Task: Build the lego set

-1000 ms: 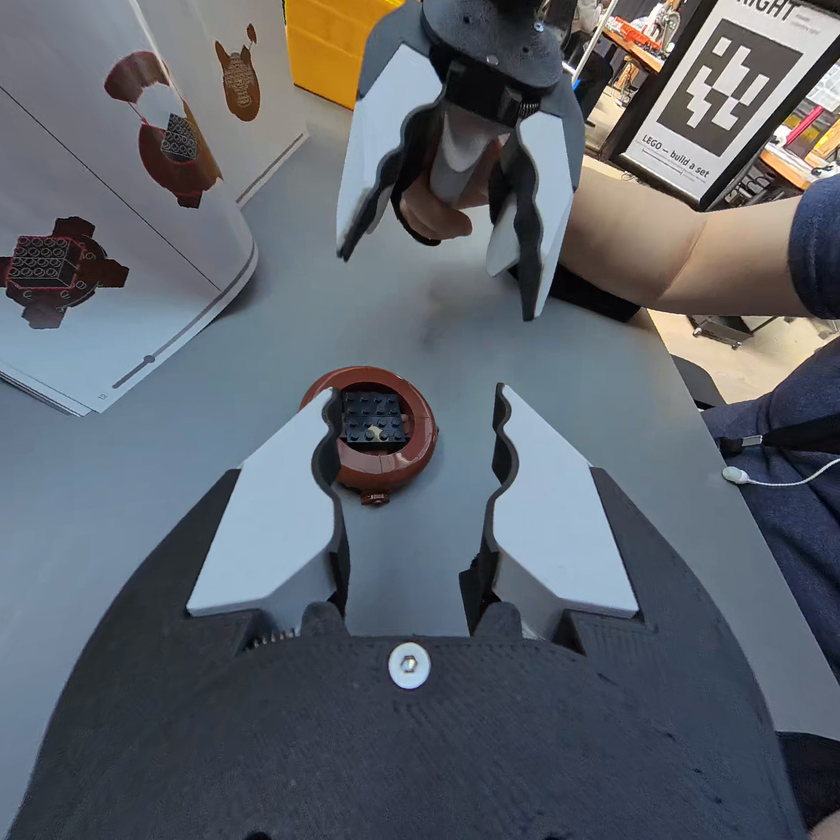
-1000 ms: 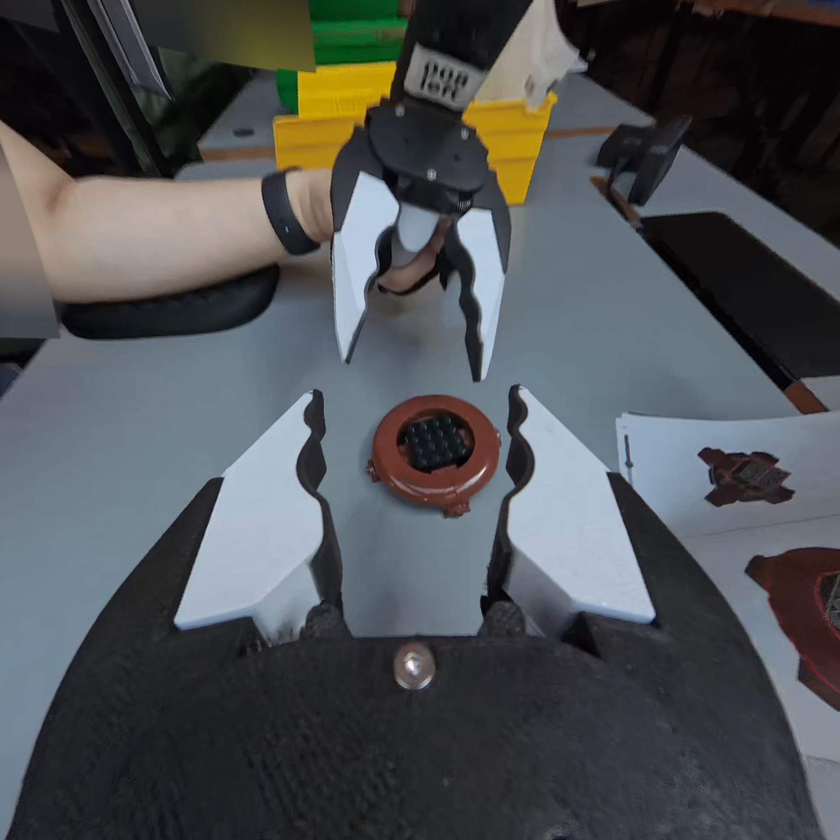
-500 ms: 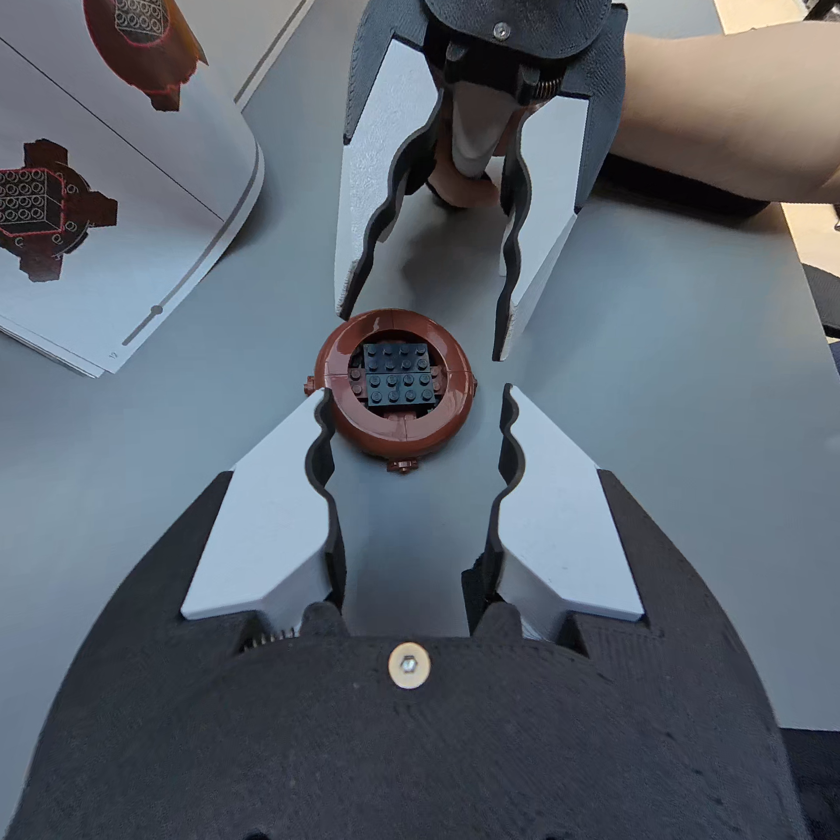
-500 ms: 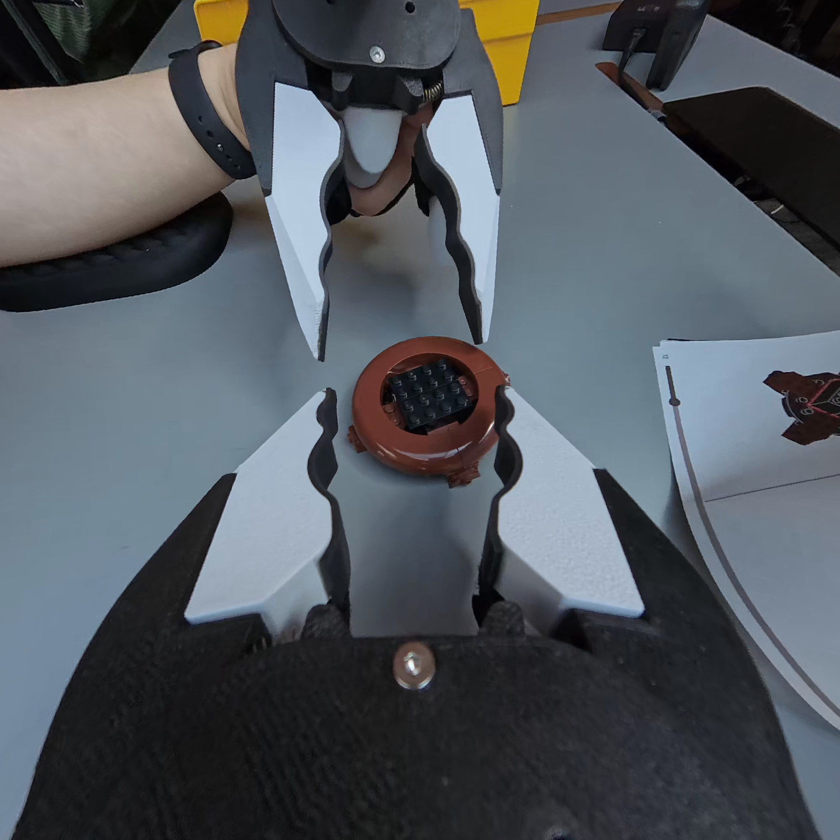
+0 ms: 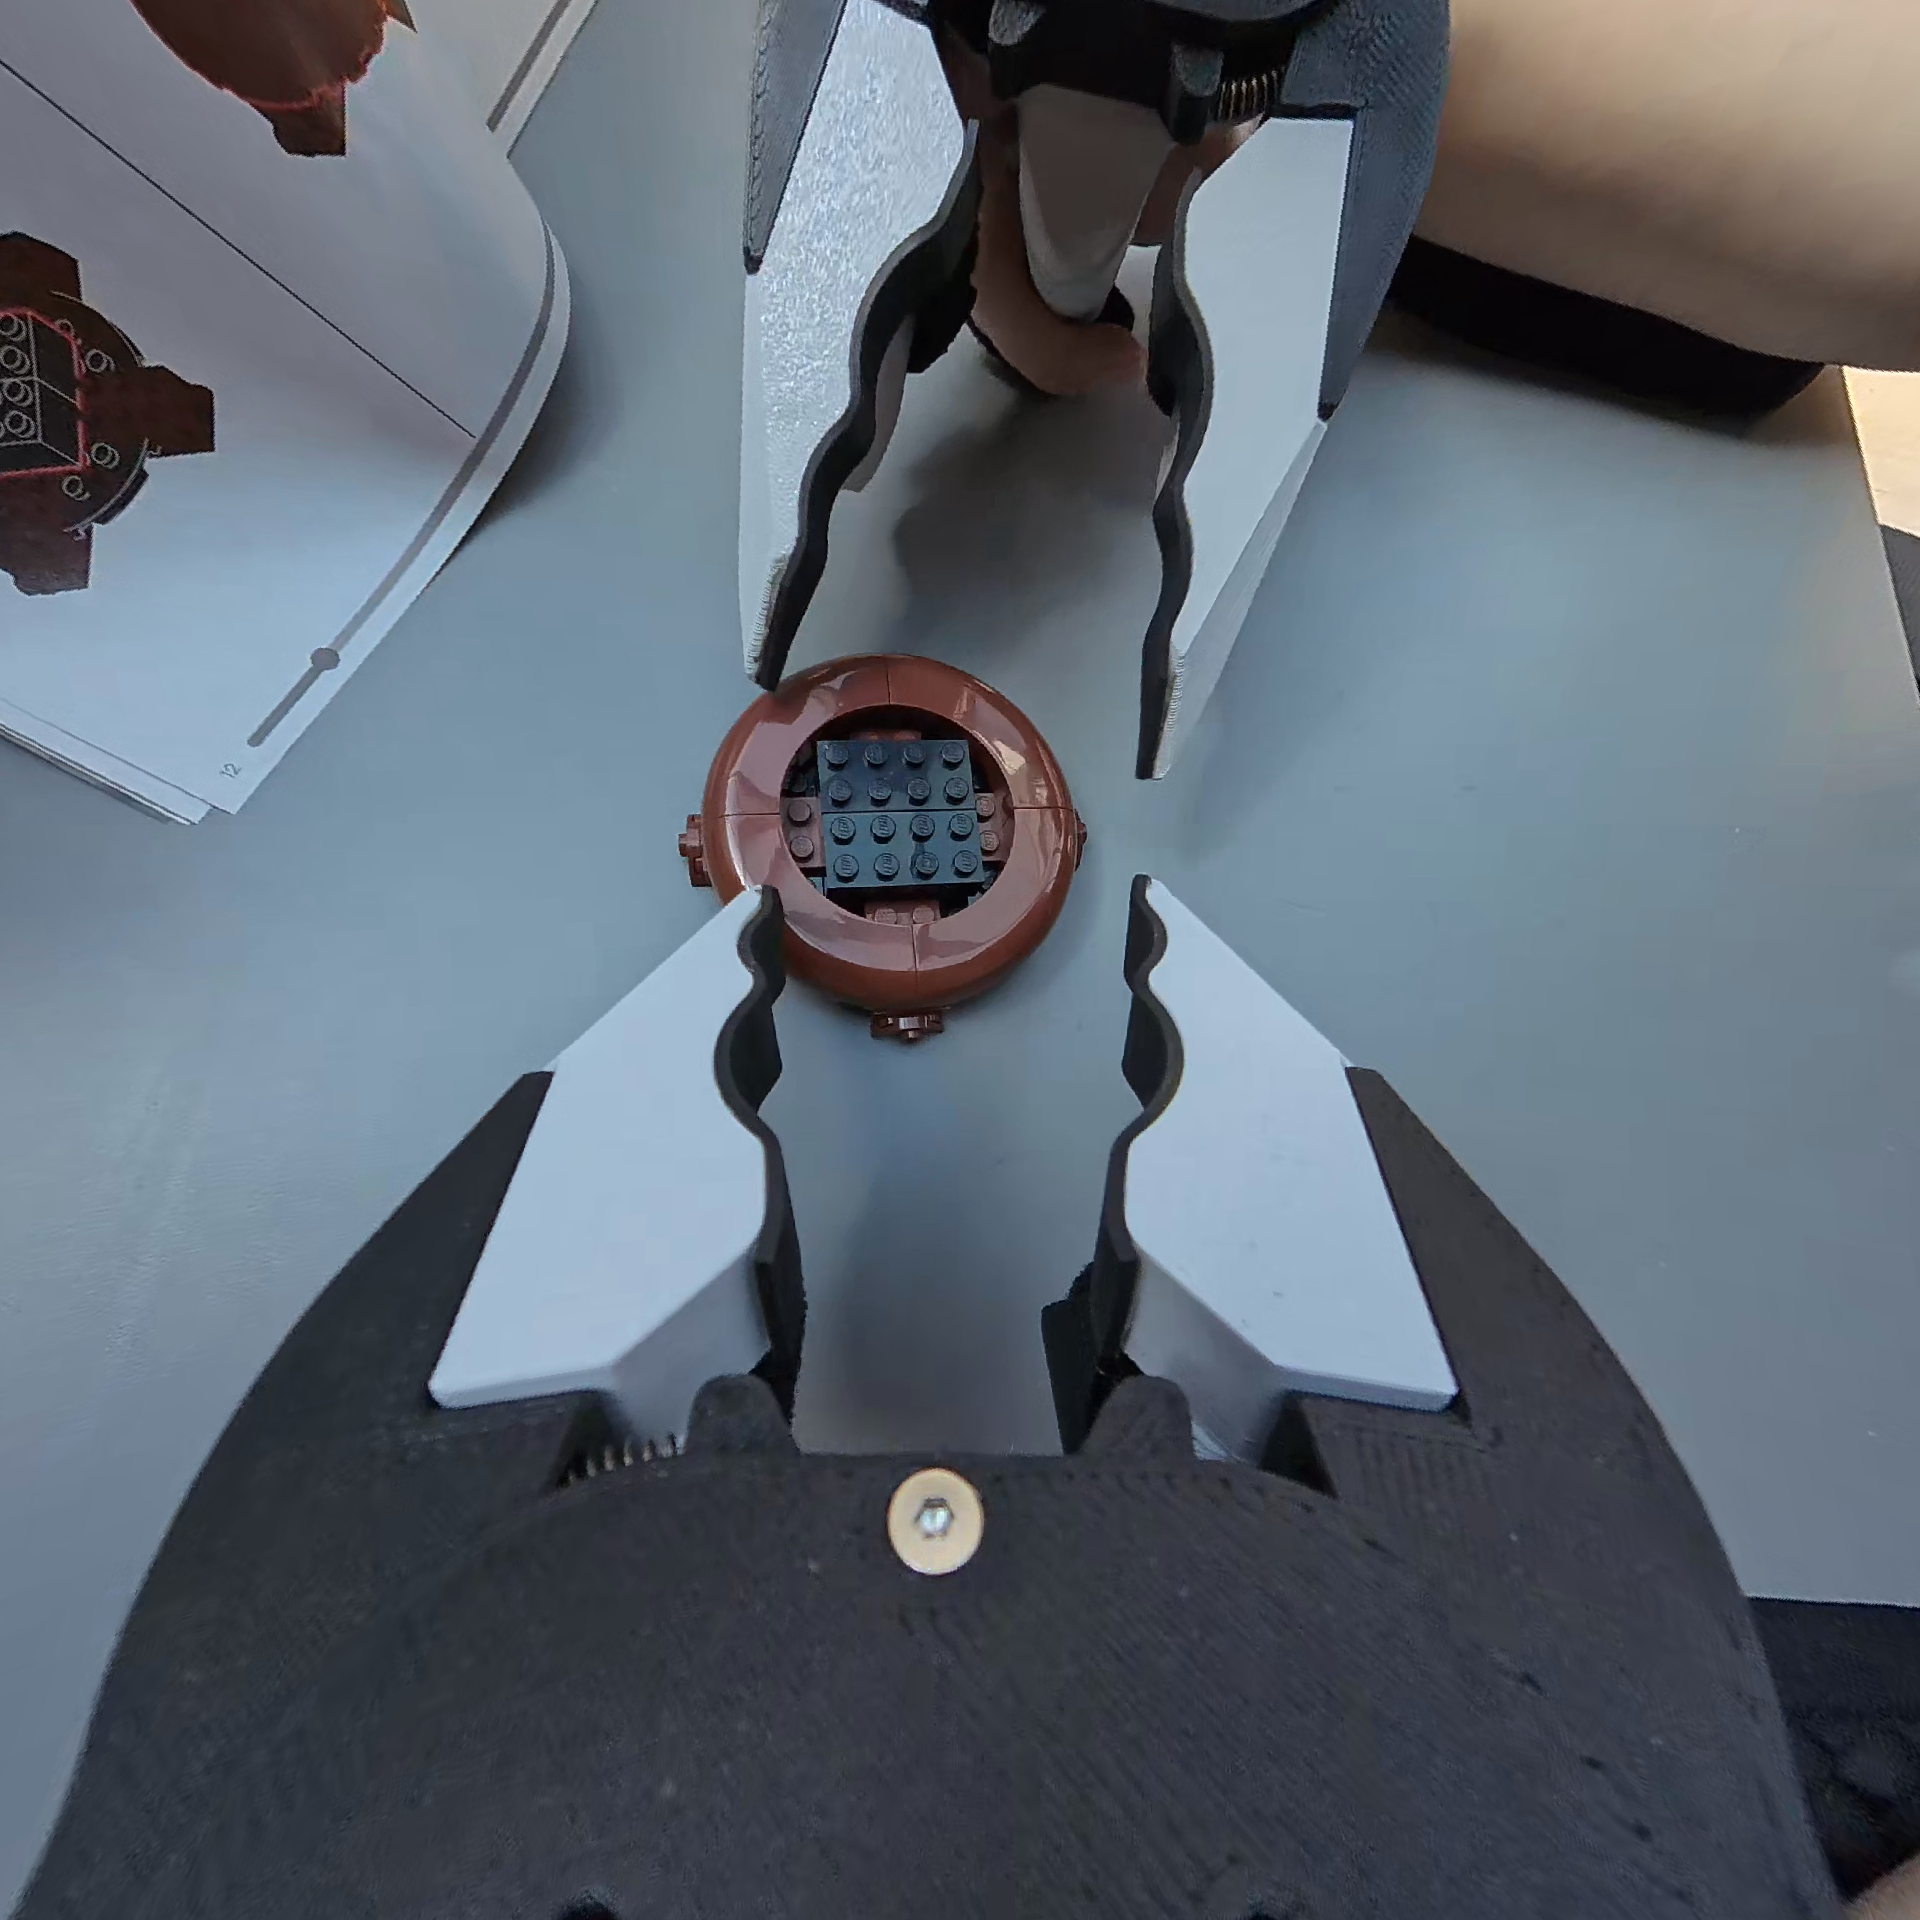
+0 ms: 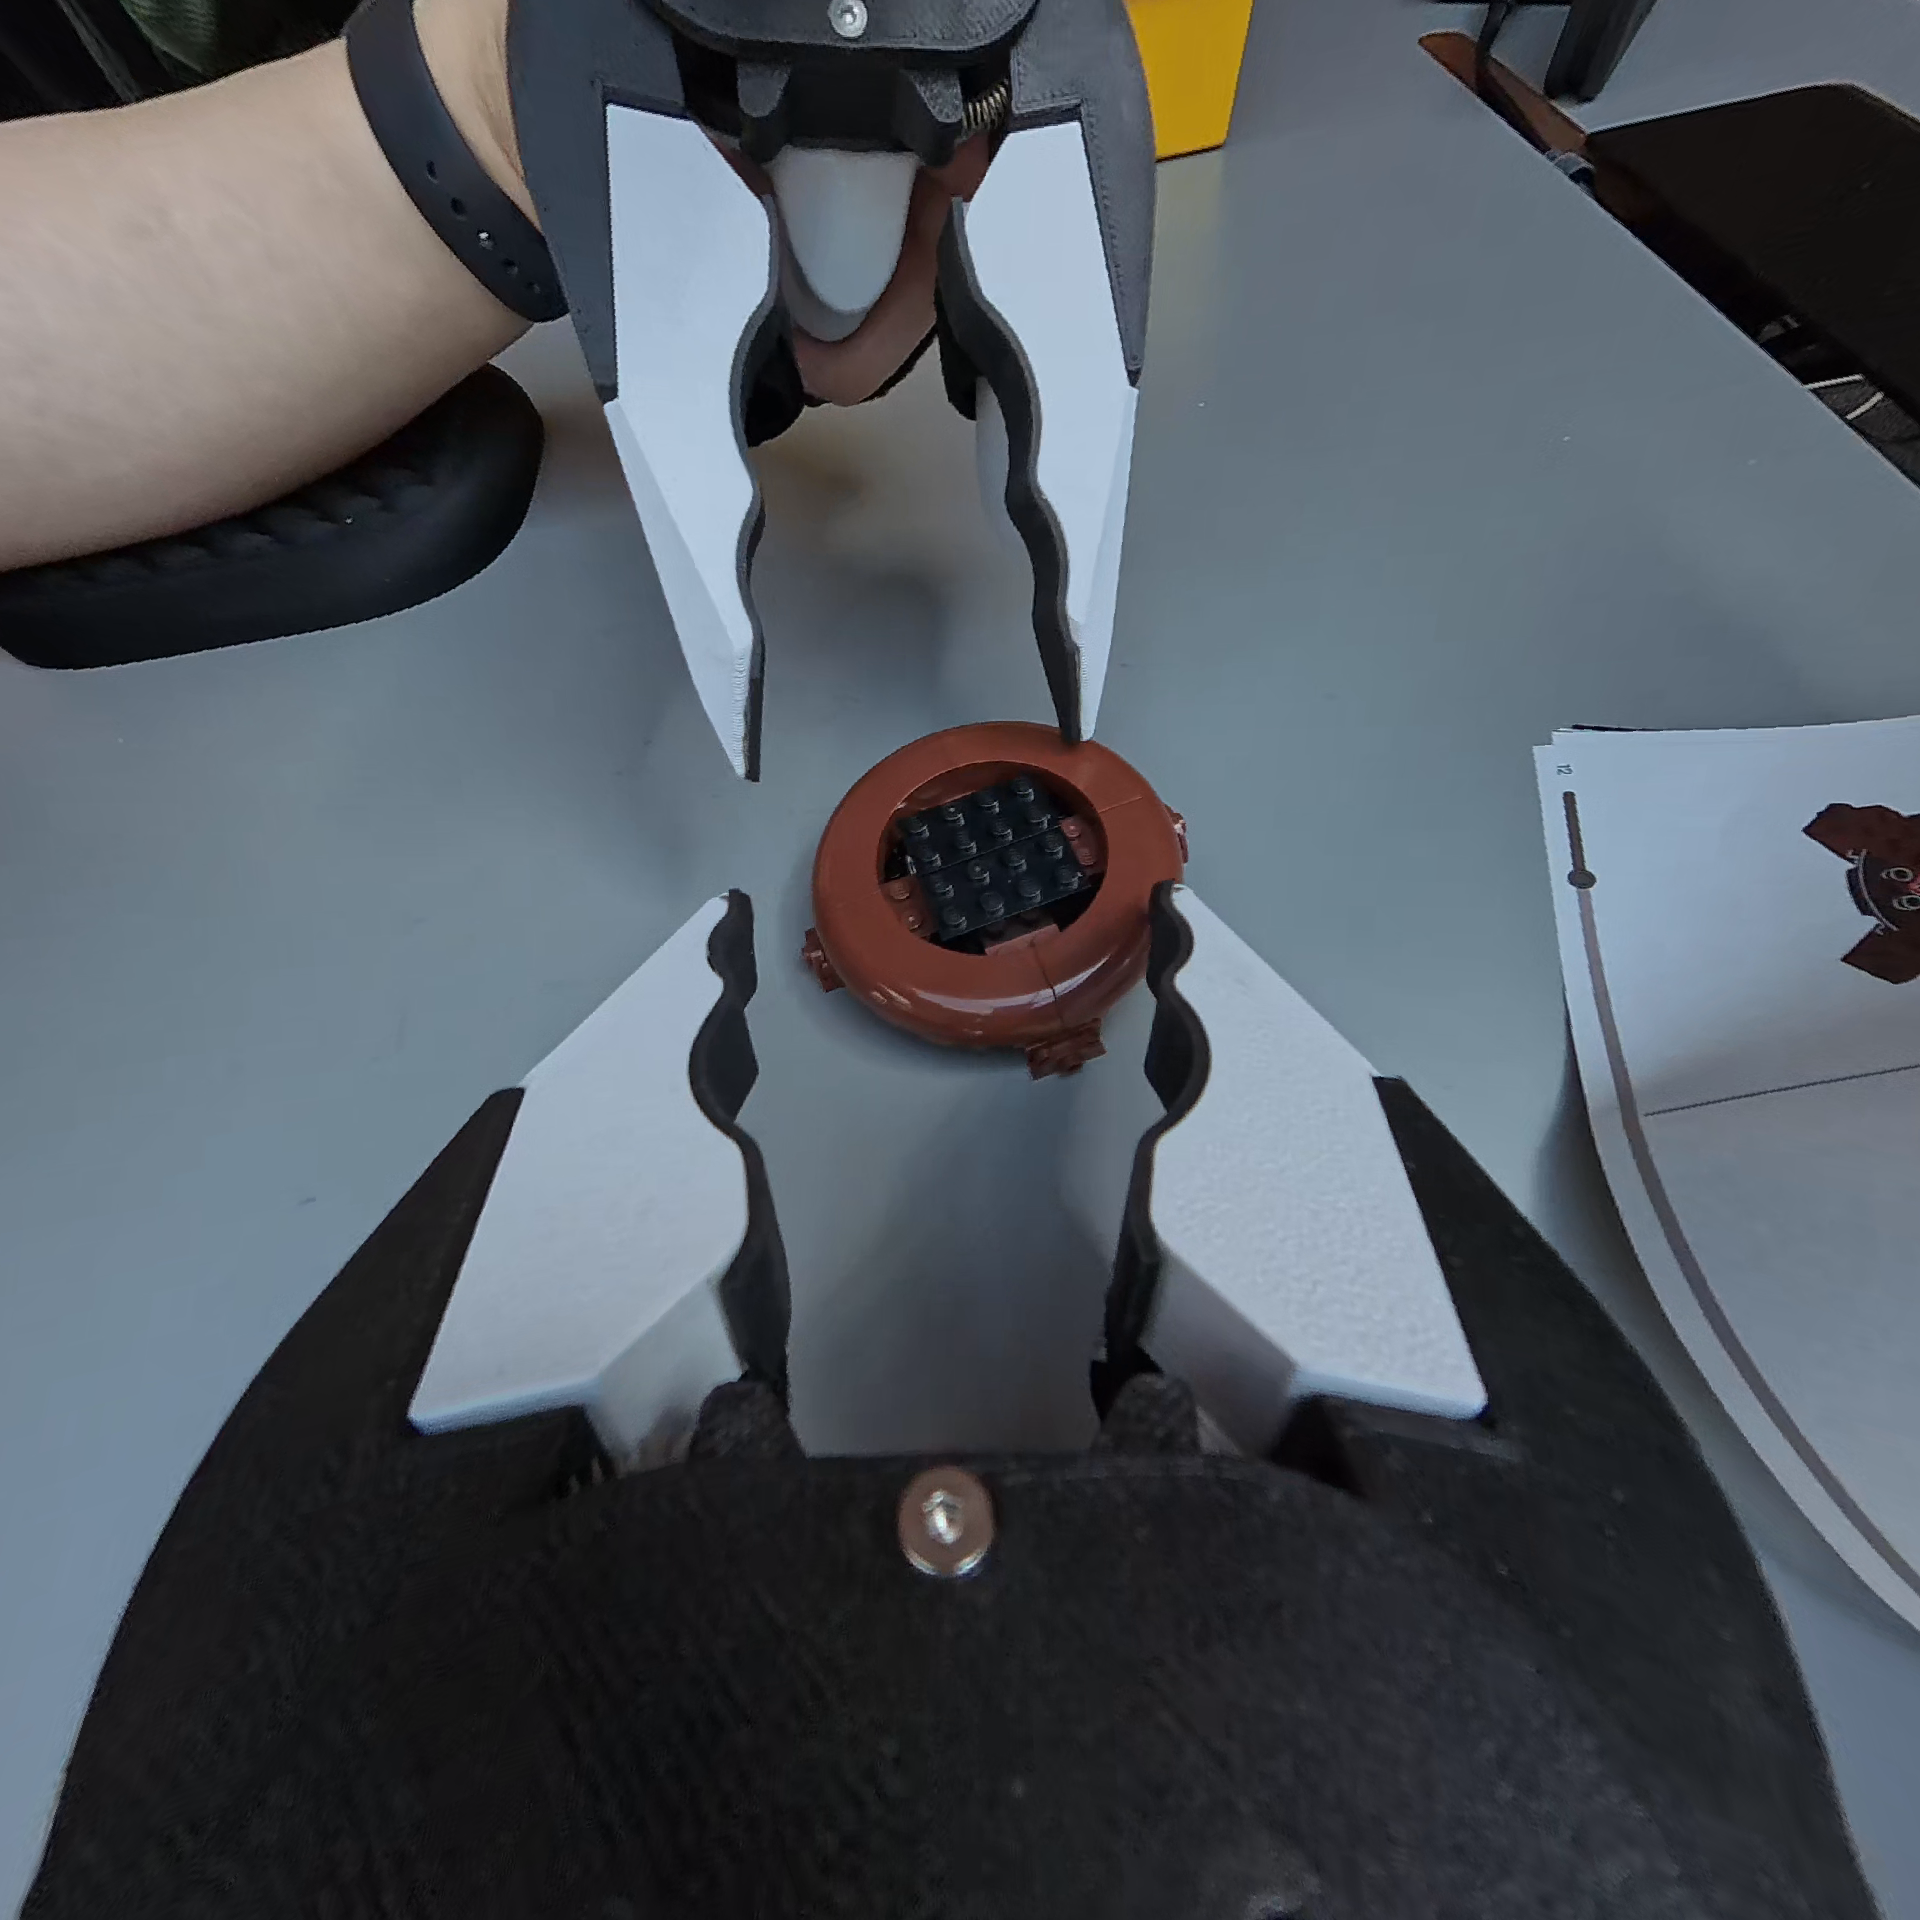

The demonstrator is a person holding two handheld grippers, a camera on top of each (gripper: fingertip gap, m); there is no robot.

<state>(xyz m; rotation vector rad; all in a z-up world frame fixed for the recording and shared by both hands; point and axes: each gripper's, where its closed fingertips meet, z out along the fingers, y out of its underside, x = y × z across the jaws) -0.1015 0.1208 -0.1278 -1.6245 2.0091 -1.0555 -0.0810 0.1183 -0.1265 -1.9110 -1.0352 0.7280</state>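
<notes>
My left claw [image 5: 940, 899] gapes empty, its left finger touching the brown ring [image 5: 888, 836] on the worktop [image 5: 1455, 935]. My right claw [image 6: 951, 904], equally wide and empty, faces it. I should centre the ring before closing, or it will skid.

Bright, even light; soft shadows fall on the grey table [image 5: 1455, 935]. Both views are sharp centrally, with wide-angle bending at edges.

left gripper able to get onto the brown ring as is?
Probably yes. The left gripper is open, one fingertip already at the brown ring; the right gripper opposite crowds the far rim.
</notes>
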